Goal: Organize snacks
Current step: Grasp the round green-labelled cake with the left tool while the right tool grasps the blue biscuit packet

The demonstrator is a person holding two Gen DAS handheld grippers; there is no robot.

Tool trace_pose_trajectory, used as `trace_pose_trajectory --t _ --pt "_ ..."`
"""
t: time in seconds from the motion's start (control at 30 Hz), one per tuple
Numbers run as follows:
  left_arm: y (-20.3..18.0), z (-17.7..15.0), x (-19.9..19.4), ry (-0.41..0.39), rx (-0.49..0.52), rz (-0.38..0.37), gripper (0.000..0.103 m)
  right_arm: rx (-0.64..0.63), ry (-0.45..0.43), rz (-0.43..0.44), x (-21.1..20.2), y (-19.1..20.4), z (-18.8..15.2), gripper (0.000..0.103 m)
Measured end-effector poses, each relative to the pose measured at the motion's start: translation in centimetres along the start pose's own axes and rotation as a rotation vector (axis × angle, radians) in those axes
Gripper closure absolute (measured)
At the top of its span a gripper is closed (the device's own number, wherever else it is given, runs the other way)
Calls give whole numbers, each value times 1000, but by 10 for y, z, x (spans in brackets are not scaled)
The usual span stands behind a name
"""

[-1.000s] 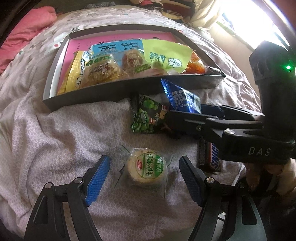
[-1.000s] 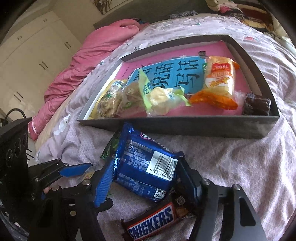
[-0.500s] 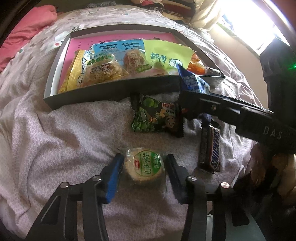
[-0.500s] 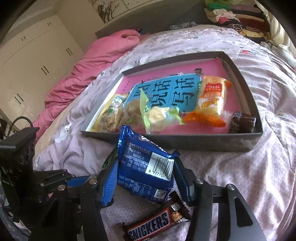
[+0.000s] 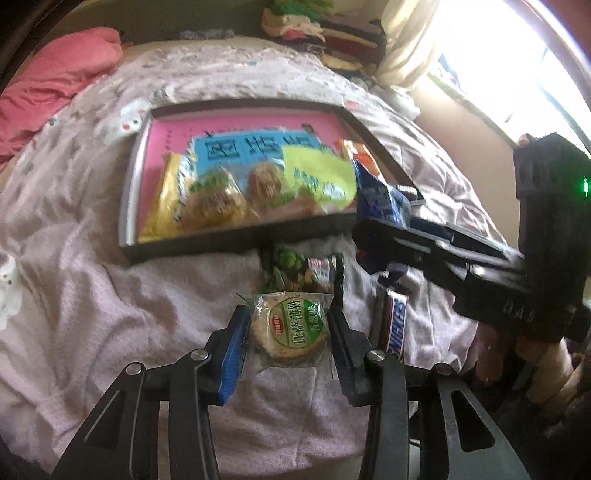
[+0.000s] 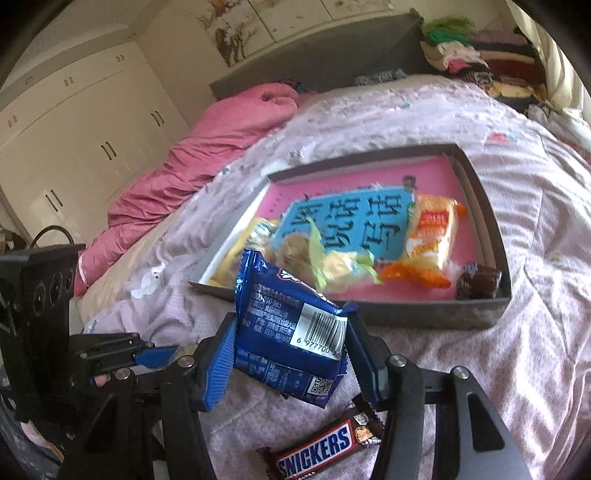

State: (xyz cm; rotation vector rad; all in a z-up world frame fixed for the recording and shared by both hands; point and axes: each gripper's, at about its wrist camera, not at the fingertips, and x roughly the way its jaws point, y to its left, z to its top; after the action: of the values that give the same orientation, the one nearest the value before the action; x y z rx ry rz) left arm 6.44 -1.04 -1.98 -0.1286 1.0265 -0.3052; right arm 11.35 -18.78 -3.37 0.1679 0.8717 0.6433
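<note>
My left gripper [image 5: 287, 314] pinches a round cracker packet with a green label [image 5: 291, 332] just above the bedspread, its jaws still closing on it. My right gripper [image 6: 291, 321] is shut on a blue snack packet [image 6: 284, 332], held up in front of the near wall of the dark tray [image 6: 424, 314]. In the left wrist view the blue packet [image 5: 376, 199] hangs at the tray's [image 5: 236, 243] near right corner. A Snickers bar [image 6: 321, 450] and a green pea packet [image 5: 299, 269] lie on the bedspread below the grippers. Several snack packets lie in the tray on its pink lining.
A crumpled pink duvet [image 6: 207, 147] lies at the far left of the bed. White wardrobes [image 6: 74, 129] stand beyond it. Folded clothes [image 5: 314, 29] are piled at the head of the bed, and a bright window [image 5: 517, 74] is on the right.
The left jaws closed around the round cracker packet and raised it off the bedspread. The right gripper rose with the blue packet, leaving the Snickers bar and pea packet uncovered.
</note>
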Motion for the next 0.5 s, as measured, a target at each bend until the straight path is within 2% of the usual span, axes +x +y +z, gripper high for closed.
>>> trace_pose_trajectory --t 0.23,0.5 --pt "8 13 -18 -72 -17 29 59 -38 -49 -14 -9 8 4 46" --pt "28 24 -29 -129 -66 74 59 -10 -159 -46 -30 -2 15 46"
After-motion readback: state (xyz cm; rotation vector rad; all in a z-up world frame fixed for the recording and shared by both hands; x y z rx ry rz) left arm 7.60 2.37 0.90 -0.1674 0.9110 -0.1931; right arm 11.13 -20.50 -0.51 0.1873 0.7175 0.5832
